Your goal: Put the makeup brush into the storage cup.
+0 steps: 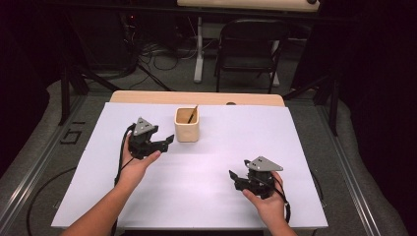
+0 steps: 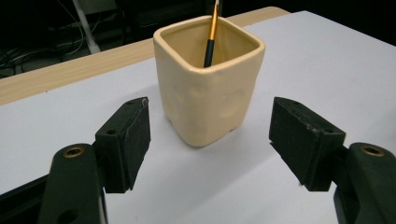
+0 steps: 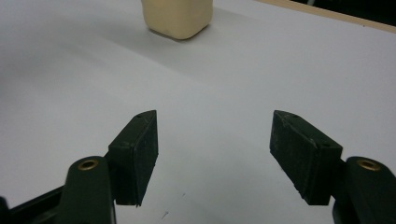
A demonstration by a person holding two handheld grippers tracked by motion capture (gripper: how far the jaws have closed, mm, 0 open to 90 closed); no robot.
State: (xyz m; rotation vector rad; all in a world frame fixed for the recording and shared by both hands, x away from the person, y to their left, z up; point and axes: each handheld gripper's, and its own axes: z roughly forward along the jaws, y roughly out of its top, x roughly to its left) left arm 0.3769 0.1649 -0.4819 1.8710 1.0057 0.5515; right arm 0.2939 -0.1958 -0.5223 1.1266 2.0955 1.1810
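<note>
Standing upright, one cream cup (image 2: 205, 93), one pencil (image 2: 211, 35) inside, two grippers, left (image 2: 210, 135), right (image 3: 215, 154), both spread

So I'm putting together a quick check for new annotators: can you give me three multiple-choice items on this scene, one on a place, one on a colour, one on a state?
1. Where does the cup stand?
A. Just ahead of the left gripper, on the white sheet
B. Between the jaws of the right gripper
C. On the floor by the folding chair

2. What colour is the cup?
A. Dark green
B. Cream
C. Red

3. How do the left gripper's jaws stand?
A. Shut on the cup
B. Shut on the pencil
C. Open, with nothing between the pads

Key: 1 A, the left gripper view shows the cup on the sheet just beyond the jaw tips. 2 B, its walls are pale cream in every view. 3 C, the two pads stand wide apart, short of the cup's sides.
</note>
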